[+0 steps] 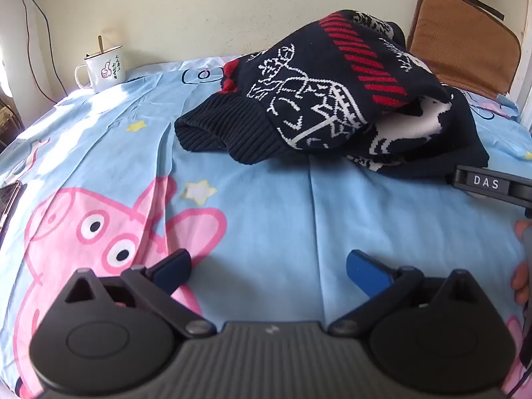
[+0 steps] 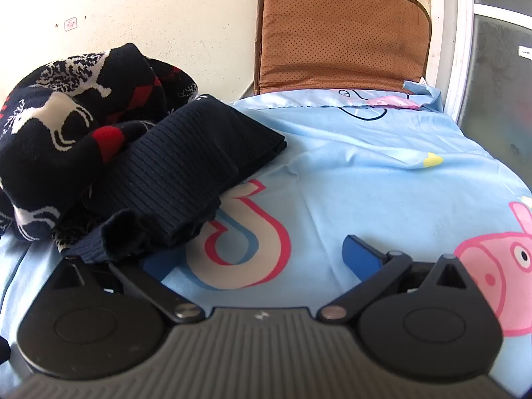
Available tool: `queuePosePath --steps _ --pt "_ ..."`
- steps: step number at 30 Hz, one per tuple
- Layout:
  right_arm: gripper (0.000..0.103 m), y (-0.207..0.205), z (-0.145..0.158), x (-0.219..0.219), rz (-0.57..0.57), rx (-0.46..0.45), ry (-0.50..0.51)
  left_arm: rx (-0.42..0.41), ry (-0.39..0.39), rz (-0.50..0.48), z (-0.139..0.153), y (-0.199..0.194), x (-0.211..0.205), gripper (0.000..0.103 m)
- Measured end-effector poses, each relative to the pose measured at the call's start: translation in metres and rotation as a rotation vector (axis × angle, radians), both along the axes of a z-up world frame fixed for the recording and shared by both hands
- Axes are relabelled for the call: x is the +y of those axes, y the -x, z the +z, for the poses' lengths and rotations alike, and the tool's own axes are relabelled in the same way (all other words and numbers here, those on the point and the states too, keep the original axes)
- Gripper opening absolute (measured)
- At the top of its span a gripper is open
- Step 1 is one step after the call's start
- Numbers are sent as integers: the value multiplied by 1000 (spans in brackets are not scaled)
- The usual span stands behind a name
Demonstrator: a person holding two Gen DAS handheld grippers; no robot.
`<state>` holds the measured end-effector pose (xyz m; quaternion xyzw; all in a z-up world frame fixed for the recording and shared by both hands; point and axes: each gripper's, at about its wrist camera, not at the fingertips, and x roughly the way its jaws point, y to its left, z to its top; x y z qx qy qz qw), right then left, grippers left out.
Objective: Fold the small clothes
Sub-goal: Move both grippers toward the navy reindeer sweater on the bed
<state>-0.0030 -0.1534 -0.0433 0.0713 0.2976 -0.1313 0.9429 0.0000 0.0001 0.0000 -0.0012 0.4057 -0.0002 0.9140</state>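
A dark navy knitted sweater (image 1: 326, 93) with white figures and red stripes lies crumpled on the light blue cartoon sheet (image 1: 266, 206). My left gripper (image 1: 269, 271) hovers over bare sheet in front of it, jaws wide open with nothing between them. In the right wrist view the sweater (image 2: 99, 153) fills the left side, its ribbed hem (image 2: 186, 173) reaching toward my right gripper (image 2: 252, 259). That gripper is open, and the hem's edge partly hides its left finger. The right gripper's body (image 1: 492, 186) shows at the left view's right edge, beside the sweater.
A white enamel mug (image 1: 103, 69) stands at the sheet's back left by the wall. A brown cushion (image 2: 339, 33) leans against the wall at the back right. A glass door (image 2: 498, 83) borders the right side. A dark object (image 1: 8, 199) sits at the left edge.
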Motion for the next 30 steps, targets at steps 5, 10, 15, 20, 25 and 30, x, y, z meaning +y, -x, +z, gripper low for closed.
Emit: queuePosePath --steps 5,10,15,20,25,30 --pt "103 -1 0 1 0 1 2 -3 2 4 0 0 0 103" --pt "103 -1 -1 1 3 0 0 -32 17 -18 -1 5 5 103" --pt "103 1 0 1 9 -1 -1 -72 31 -58 -1 16 7 103" --pt "103 2 0 -3 73 4 -8 -80 -4 -104 -2 16 4 103" --pt "103 34 0 -10 176 -29 -1 -133 161 -98 7 10 38 103" --pt "69 64 33 -27 269 -141 -45 -222 170 14 12 -10 81 103"
